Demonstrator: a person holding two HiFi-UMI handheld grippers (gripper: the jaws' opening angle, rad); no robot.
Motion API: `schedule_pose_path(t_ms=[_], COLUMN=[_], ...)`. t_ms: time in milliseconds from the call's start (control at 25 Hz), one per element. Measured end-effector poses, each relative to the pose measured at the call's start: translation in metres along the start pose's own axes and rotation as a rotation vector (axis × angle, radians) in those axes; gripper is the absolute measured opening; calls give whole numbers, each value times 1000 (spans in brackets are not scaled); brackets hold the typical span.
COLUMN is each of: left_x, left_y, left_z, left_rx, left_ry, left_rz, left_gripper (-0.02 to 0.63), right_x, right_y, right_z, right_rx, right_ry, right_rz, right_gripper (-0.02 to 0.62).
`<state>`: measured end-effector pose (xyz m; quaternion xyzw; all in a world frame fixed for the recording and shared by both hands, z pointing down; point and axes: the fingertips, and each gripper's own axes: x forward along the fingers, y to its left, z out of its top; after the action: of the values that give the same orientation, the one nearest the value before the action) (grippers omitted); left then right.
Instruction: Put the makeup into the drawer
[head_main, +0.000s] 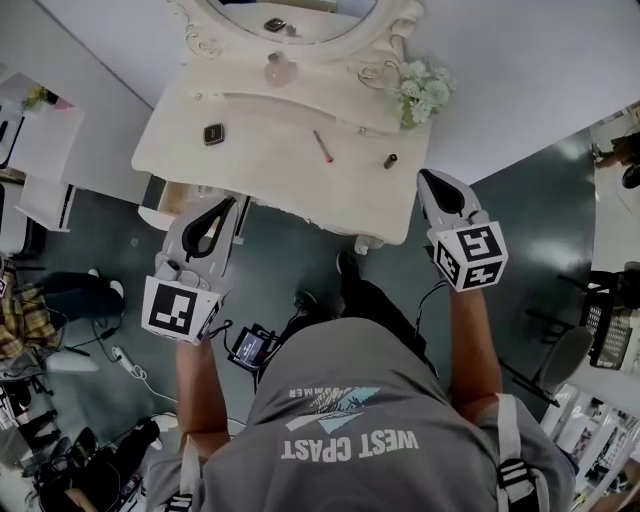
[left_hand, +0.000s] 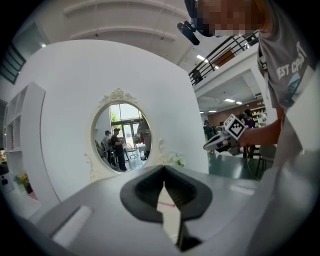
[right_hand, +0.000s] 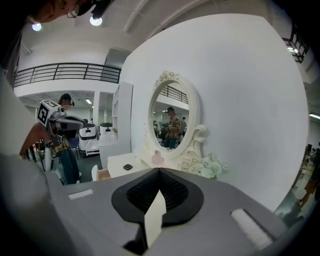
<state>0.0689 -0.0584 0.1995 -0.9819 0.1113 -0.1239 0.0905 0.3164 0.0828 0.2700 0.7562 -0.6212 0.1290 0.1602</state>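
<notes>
Makeup lies on the cream vanity table (head_main: 260, 170): a dark square compact (head_main: 213, 134), a thin pink pencil (head_main: 323, 146) and a small dark lipstick (head_main: 390, 160). The drawer (head_main: 172, 199) stands pulled out under the table's left front. My left gripper (head_main: 228, 206) hovers shut and empty over the table's front edge, beside the drawer. My right gripper (head_main: 428, 176) is shut and empty just off the table's right front corner. The right gripper view shows the compact (right_hand: 128, 167) and the open drawer (right_hand: 102, 173) beyond the shut jaws (right_hand: 159, 171). The left gripper (left_hand: 163, 167) frames the pink pencil (left_hand: 167, 204).
An oval mirror (head_main: 290, 15) stands at the table's back with a pink perfume bottle (head_main: 278, 70) before it and white flowers (head_main: 420, 90) at the right. A white shelf unit (head_main: 40, 160) stands left. Cables and gear (head_main: 250, 348) lie on the dark floor.
</notes>
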Motion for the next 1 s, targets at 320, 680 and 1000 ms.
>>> schedule_pose_path(t_ms=[320, 680, 1000], left_x=[40, 78, 100], left_y=[15, 26, 32], left_z=[-25, -71, -103], left_rx=[-45, -108, -159], left_ry=[63, 141, 184], left_rz=[19, 24, 30], left_gripper=[3, 3, 3], right_x=[61, 128, 167], right_y=[-25, -49, -60], right_z=[-36, -103, -161], right_rx=[-3, 6, -5], right_ry=[107, 255, 386], right_rz=[51, 72, 85], right_gripper=[15, 44, 88])
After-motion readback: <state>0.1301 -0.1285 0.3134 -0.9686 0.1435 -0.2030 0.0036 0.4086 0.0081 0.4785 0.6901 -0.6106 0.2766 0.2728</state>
